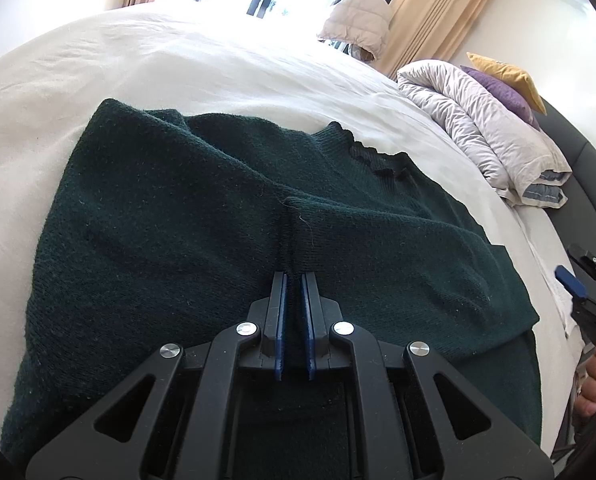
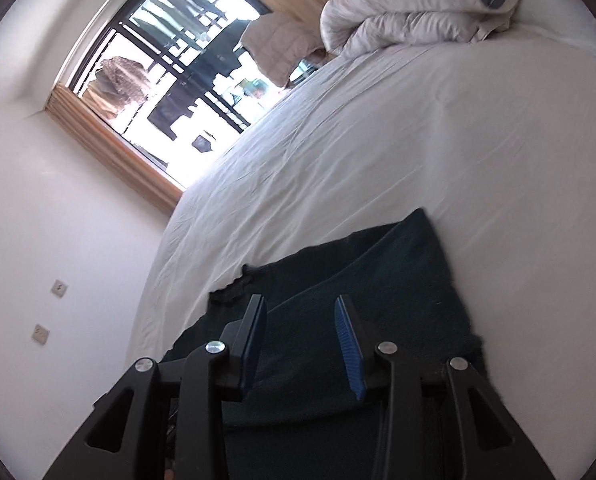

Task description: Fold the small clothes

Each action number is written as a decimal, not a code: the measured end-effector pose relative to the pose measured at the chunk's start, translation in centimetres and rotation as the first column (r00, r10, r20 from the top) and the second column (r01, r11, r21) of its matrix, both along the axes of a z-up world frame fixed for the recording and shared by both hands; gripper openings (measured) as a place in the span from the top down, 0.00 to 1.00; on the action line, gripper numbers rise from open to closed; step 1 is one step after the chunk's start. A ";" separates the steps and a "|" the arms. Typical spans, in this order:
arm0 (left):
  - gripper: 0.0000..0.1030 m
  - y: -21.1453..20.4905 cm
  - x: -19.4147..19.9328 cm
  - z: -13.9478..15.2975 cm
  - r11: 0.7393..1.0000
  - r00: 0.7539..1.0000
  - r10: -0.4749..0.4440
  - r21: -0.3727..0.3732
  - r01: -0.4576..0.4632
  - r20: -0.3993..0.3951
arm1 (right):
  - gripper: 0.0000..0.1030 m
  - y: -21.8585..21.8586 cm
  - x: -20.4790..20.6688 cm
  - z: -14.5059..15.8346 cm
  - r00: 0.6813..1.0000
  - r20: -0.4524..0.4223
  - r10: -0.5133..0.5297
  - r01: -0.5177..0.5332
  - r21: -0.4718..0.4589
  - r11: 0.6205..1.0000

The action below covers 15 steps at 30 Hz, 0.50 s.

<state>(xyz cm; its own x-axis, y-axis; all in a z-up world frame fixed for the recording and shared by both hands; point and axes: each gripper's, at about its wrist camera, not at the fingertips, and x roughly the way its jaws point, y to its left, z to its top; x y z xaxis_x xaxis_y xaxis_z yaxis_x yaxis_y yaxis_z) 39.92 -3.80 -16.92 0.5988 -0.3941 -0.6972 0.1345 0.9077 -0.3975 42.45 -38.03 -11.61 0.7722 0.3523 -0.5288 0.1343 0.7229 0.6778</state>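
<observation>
Fingers of the left gripper (image 1: 293,280) are pressed nearly together, pinching a raised ridge of the dark green sweater (image 1: 169,216) directly ahead of them. The sweater spreads out flat from that pinch across the white bed (image 1: 177,60), its neckline toward the far right. The right gripper (image 2: 300,306) hangs above the same sweater (image 2: 398,264), jaws spread, nothing between them.

Black left gripper (image 1: 293,280), black right gripper (image 2: 302,304), blue pads, silver screws
</observation>
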 end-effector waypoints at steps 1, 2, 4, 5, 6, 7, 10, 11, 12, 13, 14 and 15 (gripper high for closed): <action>0.91 0.0 0.0 0.0 1.000 1.000 0.000 0.000 0.000 0.000 | 0.61 0.4 1.1 -0.9 0.999 -0.012 0.042 -0.042 0.002 0.999; 0.91 0.0 0.0 -0.1 1.000 1.000 0.000 0.000 0.000 0.000 | 0.61 0.7 2.0 -2.0 0.997 -0.052 0.054 -0.055 -0.005 0.998; 0.91 0.0 0.0 -0.1 1.000 1.000 0.000 -0.002 0.000 0.000 | 0.61 0.5 3.6 -4.6 0.989 -0.129 0.071 -0.069 0.019 0.997; 0.91 0.0 0.0 -0.1 1.000 1.000 0.000 -0.004 0.000 -0.001 | 0.61 0.1 4.2 -5.7 0.986 -0.146 0.079 -0.074 0.042 0.996; 0.91 0.0 0.0 -0.2 1.000 1.000 0.000 -0.004 0.000 0.000 | 0.63 -0.4 4.5 -6.5 0.985 -0.164 0.059 -0.054 0.032 0.998; 0.91 -0.1 0.0 -0.3 1.000 1.000 -0.001 -0.006 0.001 0.001 | 0.70 -1.1 4.5 -7.0 0.985 -0.165 0.040 -0.037 0.020 0.999; 0.91 0.1 0.1 -0.5 1.000 1.000 -0.001 -0.014 0.001 0.003 | 0.81 -4.0 4.6 -7.9 0.991 -0.137 -0.006 0.014 0.057 0.998; 0.91 0.1 0.1 -0.5 1.000 1.000 -0.001 -0.014 0.001 0.003 | 0.86 -5.2 4.4 -8.1 0.991 -0.129 -0.033 0.042 0.069 0.997; 0.91 0.1 0.2 -0.5 1.000 1.000 -0.002 -0.015 0.002 0.003 | 0.92 -6.3 4.3 -8.3 0.991 -0.123 -0.058 0.068 0.076 0.995; 0.91 0.1 0.2 -0.6 1.000 1.000 -0.002 -0.015 0.002 0.004 | 0.92 -7.5 4.1 -8.3 0.987 -0.129 -0.099 0.108 0.061 0.992; 0.91 0.0 0.2 -0.6 1.000 1.000 -0.001 -0.015 0.001 0.004 | 0.92 -8.4 3.8 -8.3 0.982 -0.129 -0.135 0.143 0.053 0.988; 0.91 0.0 0.2 -0.6 1.000 1.000 -0.001 -0.015 0.001 0.004 | 0.91 -9.6 3.5 -8.4 0.977 -0.128 -0.170 0.178 0.057 0.982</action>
